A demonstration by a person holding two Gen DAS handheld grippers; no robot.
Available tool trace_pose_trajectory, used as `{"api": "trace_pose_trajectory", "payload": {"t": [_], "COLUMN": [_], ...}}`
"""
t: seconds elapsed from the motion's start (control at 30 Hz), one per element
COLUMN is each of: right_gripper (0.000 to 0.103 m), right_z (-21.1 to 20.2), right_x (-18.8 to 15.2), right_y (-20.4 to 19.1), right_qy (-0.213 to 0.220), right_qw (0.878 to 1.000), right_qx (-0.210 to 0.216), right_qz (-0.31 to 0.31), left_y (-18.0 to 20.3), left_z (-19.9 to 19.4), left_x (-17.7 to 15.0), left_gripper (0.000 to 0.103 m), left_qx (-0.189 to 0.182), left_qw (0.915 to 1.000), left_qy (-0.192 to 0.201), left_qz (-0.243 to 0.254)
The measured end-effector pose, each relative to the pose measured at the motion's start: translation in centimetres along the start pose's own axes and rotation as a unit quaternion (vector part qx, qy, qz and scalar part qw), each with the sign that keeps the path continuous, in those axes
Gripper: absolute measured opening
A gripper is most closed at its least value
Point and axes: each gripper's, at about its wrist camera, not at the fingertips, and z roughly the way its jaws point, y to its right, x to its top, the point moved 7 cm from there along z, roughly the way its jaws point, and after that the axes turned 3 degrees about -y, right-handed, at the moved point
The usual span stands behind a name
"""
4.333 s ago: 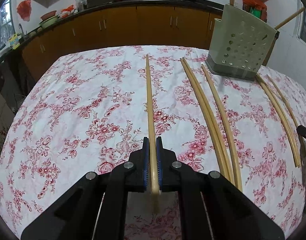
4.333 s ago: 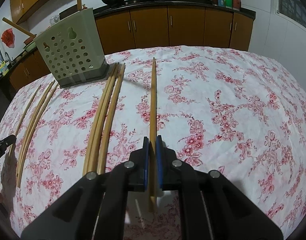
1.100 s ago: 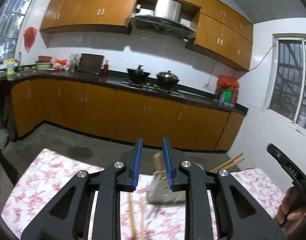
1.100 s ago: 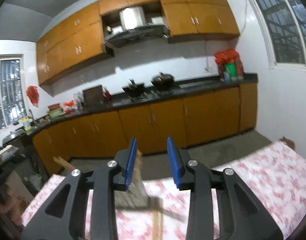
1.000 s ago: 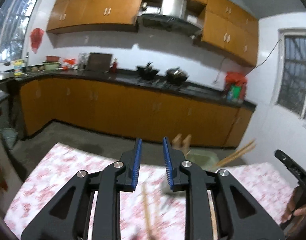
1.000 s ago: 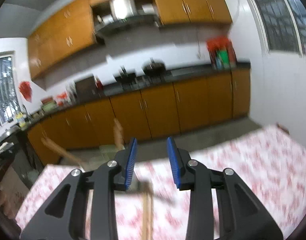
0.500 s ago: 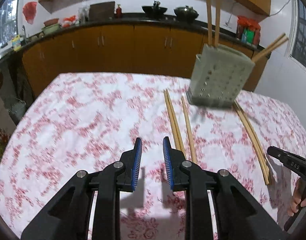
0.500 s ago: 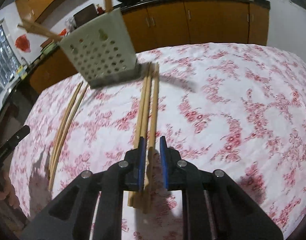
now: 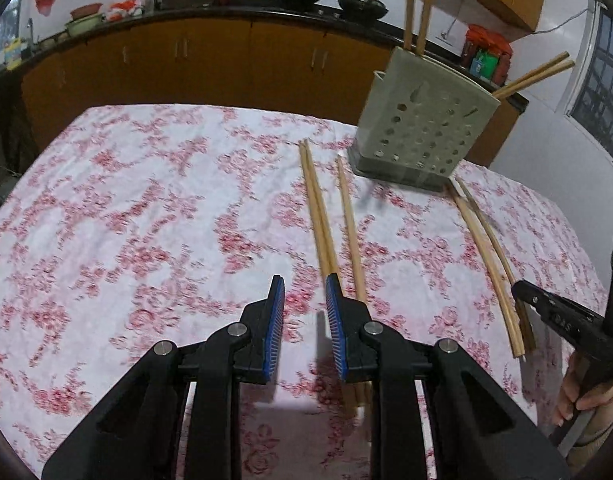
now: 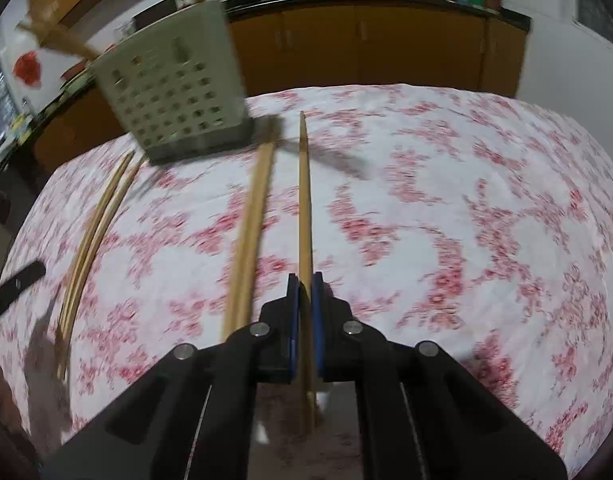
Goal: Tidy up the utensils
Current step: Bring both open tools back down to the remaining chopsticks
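A grey perforated utensil holder stands at the far side of the floral tablecloth with several chopsticks upright in it; it also shows in the right wrist view. Loose wooden chopsticks lie on the cloth: a pair and a single one ahead of my left gripper, and another pair to the right. My left gripper is open and empty, low over the cloth. My right gripper is shut on one chopstick that lies along the cloth, with a pair beside it.
Wooden kitchen cabinets with a dark counter run behind the table, with pots on it. A further pair of chopsticks lies at the left of the right wrist view. The table's front edge is close under both grippers.
Both grippers came down from looking at the cabinets to the table. The left stayed open. The right closed in on a single chopstick, which now sits between its pads.
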Motion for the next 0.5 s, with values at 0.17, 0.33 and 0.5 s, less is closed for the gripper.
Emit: {"api": "trace_pose_trajectory", "payload": {"t": [0.17,0.33,0.5], "right_gripper": [0.008,0.008,0.008], "right_z": [-0.1,-0.1,-0.1], "right_x": [0.0,0.1,0.1], "right_y": [1.0,1.1,1.2], "right_qy": [0.001,0.002,0.004], "right_qw": [1.0,1.0,1.0], "right_qx": [-0.005,-0.006,-0.011], "right_qz": [0.007,0.005,0.0], "left_y": [1.1,1.5,1.4], "left_z": [0.9,2.1,2.5], "left_x": [-0.6,-1.3,-1.4], "left_gripper": [0.017,0.015,0.015], "left_qx": [-0.007,0.006,0.018], "left_qw": [0.9997,0.9989,0.9984], "left_qy": [-0.015,-0.034,-0.038], "left_qz": [0.018,0.033,0.039]}}
